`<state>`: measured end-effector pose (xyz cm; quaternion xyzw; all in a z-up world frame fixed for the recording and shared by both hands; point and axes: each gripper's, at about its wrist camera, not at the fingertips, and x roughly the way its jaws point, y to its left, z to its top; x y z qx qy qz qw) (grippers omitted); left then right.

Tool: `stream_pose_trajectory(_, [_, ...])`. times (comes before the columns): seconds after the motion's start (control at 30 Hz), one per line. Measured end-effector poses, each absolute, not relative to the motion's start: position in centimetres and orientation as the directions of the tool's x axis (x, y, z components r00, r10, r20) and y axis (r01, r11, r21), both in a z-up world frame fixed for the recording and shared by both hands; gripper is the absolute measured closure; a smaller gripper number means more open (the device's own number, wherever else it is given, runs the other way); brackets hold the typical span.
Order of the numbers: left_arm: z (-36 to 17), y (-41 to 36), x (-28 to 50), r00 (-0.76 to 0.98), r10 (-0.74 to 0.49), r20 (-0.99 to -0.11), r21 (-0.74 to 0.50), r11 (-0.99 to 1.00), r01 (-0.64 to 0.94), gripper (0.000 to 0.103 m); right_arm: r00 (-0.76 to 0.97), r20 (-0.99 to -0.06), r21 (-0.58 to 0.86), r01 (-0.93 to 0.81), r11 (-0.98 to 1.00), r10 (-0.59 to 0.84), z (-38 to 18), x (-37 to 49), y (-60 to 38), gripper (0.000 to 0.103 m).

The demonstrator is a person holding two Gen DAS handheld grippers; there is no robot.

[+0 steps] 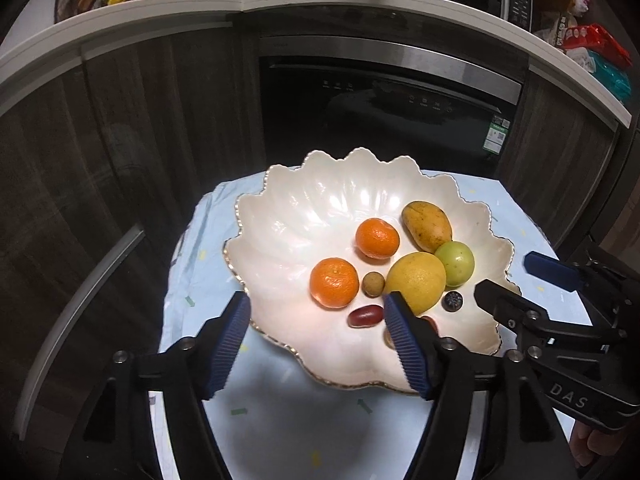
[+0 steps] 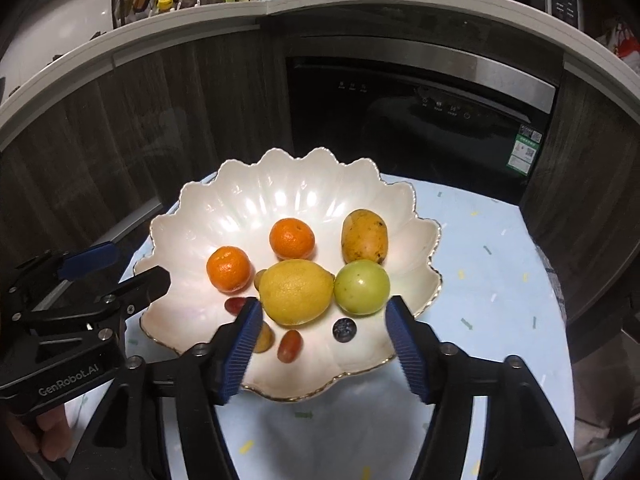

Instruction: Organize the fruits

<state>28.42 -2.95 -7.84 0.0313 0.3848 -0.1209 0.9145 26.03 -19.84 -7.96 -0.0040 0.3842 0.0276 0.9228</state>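
Every fruit in view lies inside the scalloped white bowl [image 2: 288, 184], which stands on the pale-clothed worktop [image 2: 500, 264], so places below are given from the lemon [image 2: 294, 290] at the bowl's middle.

Going left to right in the right wrist view: the left tool [image 2: 120, 270] hangs over the bowl's left rim, well left of the lemon, released and holding nothing. One tangerine [image 2: 228, 268] sits just left of the lemon, with a small tan fruit [image 2: 261, 277] wedged between them, seemingly touching the lemon. A dark red grape-like fruit [image 2: 235, 305] lies at the lemon's lower left. A second tangerine [image 2: 292, 238] sits just behind the lemon. Another small tan fruit [image 2: 264, 338] and a second red one [image 2: 289, 345] lie in front of it. The right tool [image 2: 320, 322] hovers over the bowl's near edge, its jaws spread with no fruit pinched; the lemon's near side and a blueberry [image 2: 345, 329] lie in the gap. Right of the lemon a green fruit [image 2: 362, 286] touches it, and a mango [image 2: 364, 236] lies behind that.

The placing looks finished, so the step in hand is probably to withdraw. To do it well, both tools should lift straight up and back with jaws kept apart, clear of the rim. The small round fruits would roll at a nudge, and the bowl's edge could tip if caught.
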Motion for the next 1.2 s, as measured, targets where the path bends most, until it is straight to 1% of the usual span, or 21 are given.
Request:
stream_pose_trajectory(0.17, [-7.1, -2.7, 27.5, 0.679, -0.189, -0.709, -0.035, 0.972, 0.233, 0.033, 0.726, -0.687, 0.006, -0.037, 0.999, 0.031, -7.0, 25.0, -19.9, 0.029])
stream_pose_trajectory(0.3, [-6.3, -2.5, 26.4, 0.693, -0.180, -0.698, -0.028, 0.974, 0.225, 0.031, 0.743, -0.669, 0.003, -0.024, 1.000, 0.020, -6.3, 24.0, -20.1, 0.028])
stream_pose_trajectory(0.5, [-4.9, -2.4, 24.5, 0.714, -0.173, -0.679, -0.017, 0.975, 0.220, 0.031, 0.766, -0.643, 0.006, -0.012, 1.000, 0.013, -5.1, 22.1, -20.3, 0.028])
stream_pose_trajectory(0.63, [-3.9, -2.5, 23.0, 0.730, -0.162, -0.663, -0.004, 0.977, 0.214, 0.028, 0.779, -0.627, 0.006, 0.004, 1.000, 0.001, -4.4, 20.6, -20.6, 0.024])
stream_pose_trajectory(0.77, [-3.3, -2.6, 21.6, 0.742, -0.157, -0.651, 0.004, 0.978, 0.211, 0.027, 0.789, -0.614, 0.015, 0.020, 1.000, -0.006, -3.8, 19.3, -21.1, 0.023])
stream_pose_trajectory(0.93, [-2.5, -2.8, 19.9, 0.756, -0.152, -0.637, 0.006, 0.979, 0.201, 0.022, 0.801, -0.599, 0.015, 0.027, 1.000, -0.013, -3.2, 17.8, -21.5, 0.023])
stream_pose_trajectory(1.2, [-2.2, -3.2, 17.6, 0.762, -0.144, -0.631, 0.011, 0.981, 0.194, 0.021, 0.814, -0.580, 0.009, 0.040, 0.999, -0.027, -2.6, 15.1, -22.2, 0.022])
